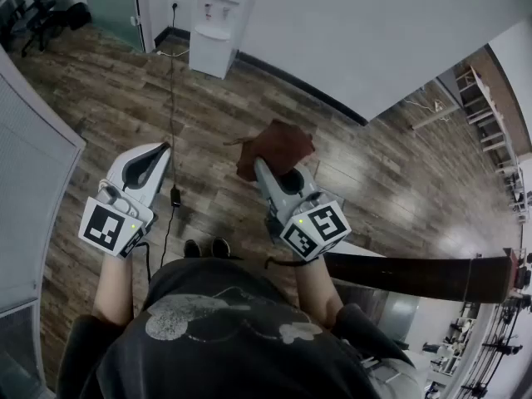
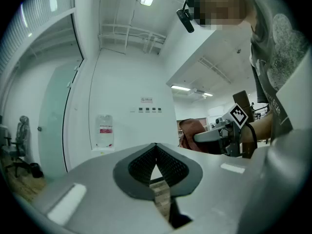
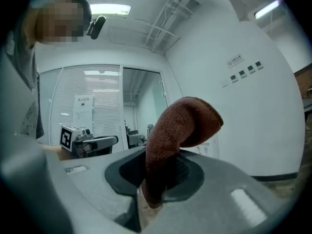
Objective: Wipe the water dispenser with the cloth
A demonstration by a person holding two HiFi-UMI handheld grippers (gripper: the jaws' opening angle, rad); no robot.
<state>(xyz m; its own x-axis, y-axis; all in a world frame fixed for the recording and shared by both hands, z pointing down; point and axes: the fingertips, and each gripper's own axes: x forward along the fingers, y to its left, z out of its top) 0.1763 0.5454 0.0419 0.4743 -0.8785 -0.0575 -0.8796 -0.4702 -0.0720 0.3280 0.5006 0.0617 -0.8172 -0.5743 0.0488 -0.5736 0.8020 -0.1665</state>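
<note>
A white water dispenser (image 1: 218, 22) stands against the far wall, some way ahead of both grippers; the left gripper view shows it (image 2: 104, 135) left of the jaws. My right gripper (image 1: 264, 163) is shut on a brown cloth (image 1: 275, 150), which bunches over its tip. In the right gripper view the cloth (image 3: 174, 138) rises from between the jaws and folds over to the right. My left gripper (image 1: 164, 150) is held beside it on the left, shut with nothing in it; its jaws (image 2: 156, 161) meet at the tips.
A black cable (image 1: 173, 98) runs along the wooden floor from the wall socket to an adapter (image 1: 175, 196) by my feet. A glass partition (image 1: 33, 173) is at the left. A dark desk edge (image 1: 416, 274) is at the right.
</note>
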